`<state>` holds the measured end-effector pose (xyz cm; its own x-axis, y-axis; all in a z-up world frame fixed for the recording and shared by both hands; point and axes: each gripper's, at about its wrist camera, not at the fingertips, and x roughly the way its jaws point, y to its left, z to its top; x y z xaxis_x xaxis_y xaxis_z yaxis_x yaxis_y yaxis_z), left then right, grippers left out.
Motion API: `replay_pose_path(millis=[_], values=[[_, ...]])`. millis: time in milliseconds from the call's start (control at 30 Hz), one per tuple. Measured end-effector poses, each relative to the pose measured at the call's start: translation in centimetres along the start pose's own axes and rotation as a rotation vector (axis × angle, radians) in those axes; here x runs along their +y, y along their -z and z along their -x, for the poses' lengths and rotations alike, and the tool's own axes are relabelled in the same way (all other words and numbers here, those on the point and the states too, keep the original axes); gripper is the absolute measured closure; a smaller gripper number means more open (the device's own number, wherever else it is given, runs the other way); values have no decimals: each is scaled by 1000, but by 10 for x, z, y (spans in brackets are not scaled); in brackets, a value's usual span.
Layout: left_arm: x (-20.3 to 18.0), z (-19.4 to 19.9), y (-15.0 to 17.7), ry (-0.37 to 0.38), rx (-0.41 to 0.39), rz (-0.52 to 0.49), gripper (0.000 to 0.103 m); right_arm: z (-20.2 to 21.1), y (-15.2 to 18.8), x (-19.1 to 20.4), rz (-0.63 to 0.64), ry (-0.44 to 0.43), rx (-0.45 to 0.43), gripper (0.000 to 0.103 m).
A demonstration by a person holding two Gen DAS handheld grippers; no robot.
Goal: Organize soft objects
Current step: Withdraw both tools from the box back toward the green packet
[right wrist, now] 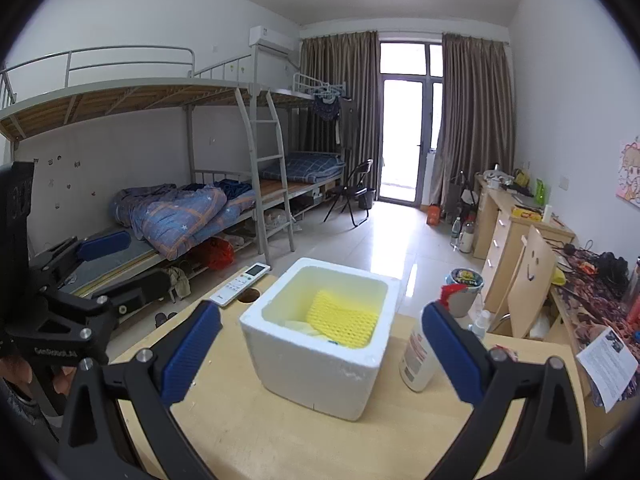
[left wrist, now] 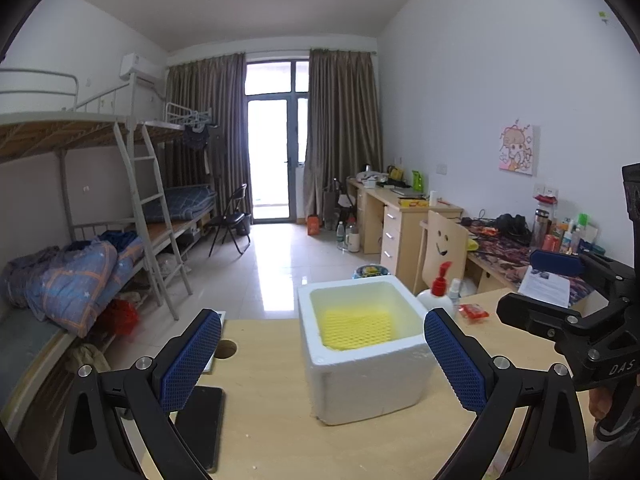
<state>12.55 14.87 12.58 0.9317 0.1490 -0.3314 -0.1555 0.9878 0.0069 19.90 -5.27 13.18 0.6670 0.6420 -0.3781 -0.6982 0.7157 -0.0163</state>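
Both tools stand open and hold nothing. We see the left tool hovering over the near edge of the table, its blue pads spread wide on either side of the white foam box. Our right tool hangs likewise, pads apart, with the foam box framed between them. Each tool shows in the other's view, beside the box and clear of it.

We note the yellow foam net lying inside the box on its floor; from the right wrist it leans toward the far right wall, over a paler yellow sheet. Right of the box and close by stands a white pump bottle with a red top. Left of the box, at the far table edge, lies a white remote, next to a round hole in the tabletop.
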Motion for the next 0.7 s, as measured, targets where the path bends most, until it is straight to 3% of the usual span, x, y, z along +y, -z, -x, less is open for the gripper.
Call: replay_pose_path(millis=[700], values=[[-54, 65, 32, 55, -43, -74, 1, 83, 50, 6, -19, 37, -75, 1]])
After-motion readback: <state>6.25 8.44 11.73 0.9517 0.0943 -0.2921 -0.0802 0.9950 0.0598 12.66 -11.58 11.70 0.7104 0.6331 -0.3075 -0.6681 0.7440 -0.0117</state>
